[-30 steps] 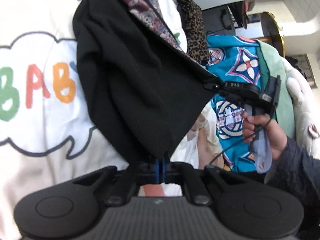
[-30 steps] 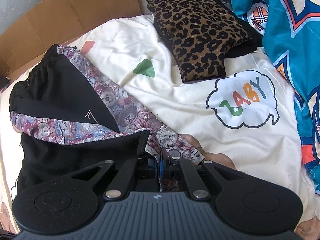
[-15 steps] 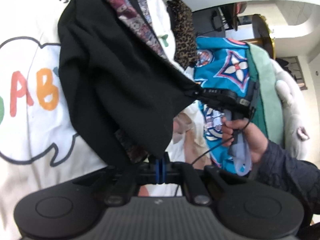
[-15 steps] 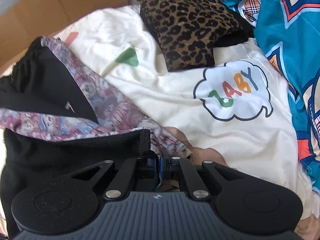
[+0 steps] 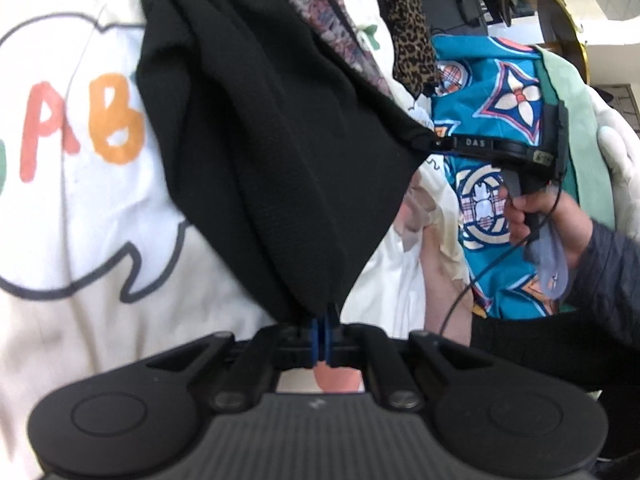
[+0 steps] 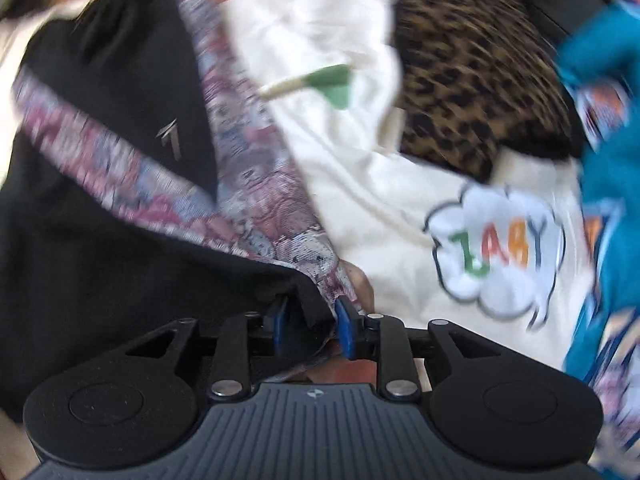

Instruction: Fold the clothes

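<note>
A black garment (image 5: pixel 256 152) with a patterned pink-and-blue lining (image 6: pixel 256 216) hangs stretched between the two grippers over a cream "BABY" blanket (image 5: pixel 80 208). My left gripper (image 5: pixel 322 322) is shut on its lower corner. In the left wrist view my right gripper (image 5: pixel 426 141), held by a hand (image 5: pixel 560 220), sits at the garment's other corner. In the right wrist view my right gripper (image 6: pixel 310 326) has its jaws opening. The black hem lies loose between the blue pads (image 6: pixel 345 330). That view is motion-blurred.
A folded leopard-print garment (image 6: pixel 472 92) lies on the blanket beyond the black one. A teal patterned quilt (image 5: pixel 492 128) covers the right side, with a pale green cloth (image 5: pixel 576 120) and a white plush toy (image 5: pixel 616 148) behind it. Brown cardboard edges the far side.
The right gripper's jaws have parted from the black hem they were pinching. The right wrist view has rolled and dropped closer to the garment. The left gripper stays shut on its corner.
</note>
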Tool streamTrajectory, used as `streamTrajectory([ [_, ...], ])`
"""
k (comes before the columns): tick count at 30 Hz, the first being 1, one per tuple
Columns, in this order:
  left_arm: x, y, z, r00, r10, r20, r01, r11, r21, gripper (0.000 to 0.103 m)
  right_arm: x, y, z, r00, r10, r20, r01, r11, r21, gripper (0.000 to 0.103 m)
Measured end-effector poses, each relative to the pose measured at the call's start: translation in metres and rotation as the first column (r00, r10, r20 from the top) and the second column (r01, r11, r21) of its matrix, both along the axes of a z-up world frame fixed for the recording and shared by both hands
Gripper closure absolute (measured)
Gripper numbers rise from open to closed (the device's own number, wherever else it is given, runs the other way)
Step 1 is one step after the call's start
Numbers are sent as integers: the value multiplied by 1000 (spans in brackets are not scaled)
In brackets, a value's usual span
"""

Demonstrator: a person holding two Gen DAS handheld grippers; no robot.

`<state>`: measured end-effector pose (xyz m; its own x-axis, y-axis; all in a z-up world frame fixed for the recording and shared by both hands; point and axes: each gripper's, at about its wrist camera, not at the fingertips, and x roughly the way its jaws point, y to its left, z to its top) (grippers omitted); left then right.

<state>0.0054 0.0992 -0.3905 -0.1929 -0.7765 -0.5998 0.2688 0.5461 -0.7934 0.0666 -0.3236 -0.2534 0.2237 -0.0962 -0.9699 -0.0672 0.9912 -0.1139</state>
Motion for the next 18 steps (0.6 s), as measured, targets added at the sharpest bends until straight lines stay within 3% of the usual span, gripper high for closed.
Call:
streamTrajectory([
  [4,2,-2,-3,1000,19,-12,-19,1000,13,93,8,10,-4,978,181,-100,-183,983,-4,70],
  [8,2,2,-3,999,33,-25,-33,999,3,85,11,20,-3,939,319,-129,-321,947,7,70],
  [13,6,1,-4,996,80,-49,-79,997,10,85,4,13,1,947,317,-51,-313,947,69,69],
  [16,10,4,-8,990,122,-66,-121,993,17,85,-11,8,-2,945,322,54,-325,943,68,69],
  [18,11,4,-10,989,128,-76,-126,992,23,85,-18,-2,-4,960,264,98,-273,957,97,76],
])
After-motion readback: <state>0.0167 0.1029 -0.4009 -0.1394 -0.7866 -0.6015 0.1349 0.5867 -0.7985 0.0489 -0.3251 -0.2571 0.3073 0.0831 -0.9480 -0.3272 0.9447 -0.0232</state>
